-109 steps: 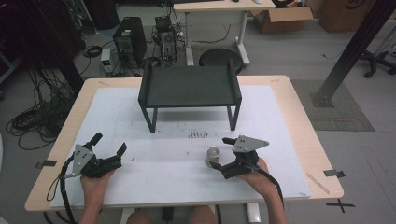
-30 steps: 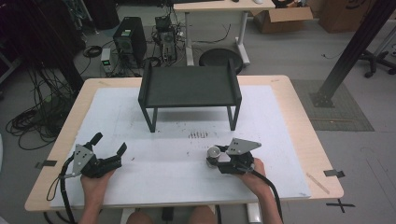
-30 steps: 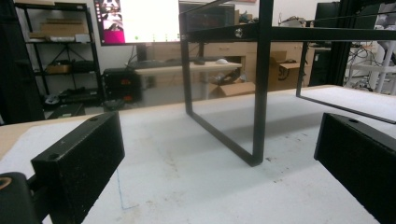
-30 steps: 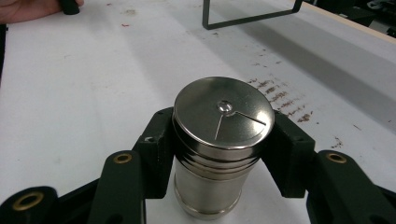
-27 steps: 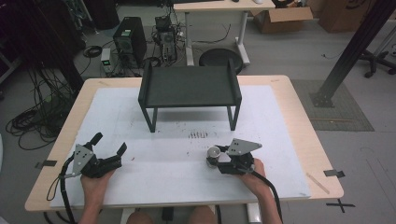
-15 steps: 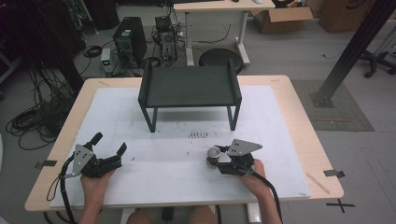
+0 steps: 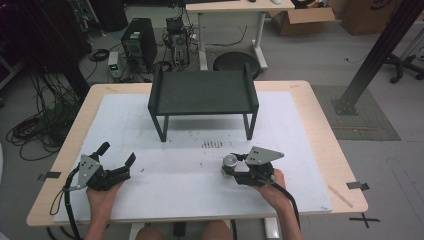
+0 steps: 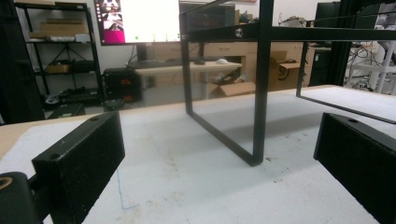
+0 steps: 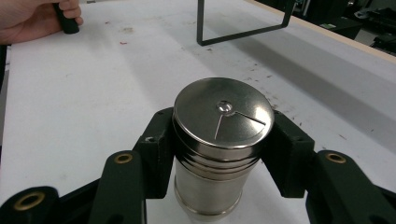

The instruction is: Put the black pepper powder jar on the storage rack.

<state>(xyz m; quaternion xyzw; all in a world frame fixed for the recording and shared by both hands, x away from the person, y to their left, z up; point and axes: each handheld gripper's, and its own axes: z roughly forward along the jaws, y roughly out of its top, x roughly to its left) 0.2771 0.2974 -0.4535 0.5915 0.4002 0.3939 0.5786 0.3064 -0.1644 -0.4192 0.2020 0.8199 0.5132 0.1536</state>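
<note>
A shiny steel canister (image 7: 230, 161) with a flat lid stands upright on the white mat, right of centre near the front. My right gripper (image 7: 229, 169) is shut on it. In the right gripper view both black pads (image 9: 161, 140) press on the sides of the canister (image 9: 223, 112) just under the lid. At the front left my left gripper (image 7: 118, 153) rests on the mat, open, with nothing between its jaws. In the left gripper view the left gripper (image 8: 219, 163) looks toward a leg of the black stand (image 8: 259, 93).
A black metal stand (image 7: 202, 92) with a flat top and raised ends sits at the middle back of the white mat (image 7: 300, 145). A person's hand (image 9: 42, 18) on the other gripper's handle shows far off in the right gripper view. Small dark marks (image 7: 212, 145) lie ahead of the canister.
Since the earliest frame my right gripper has edged slightly left, closer around the canister. Over the last second nothing has visibly moved.
</note>
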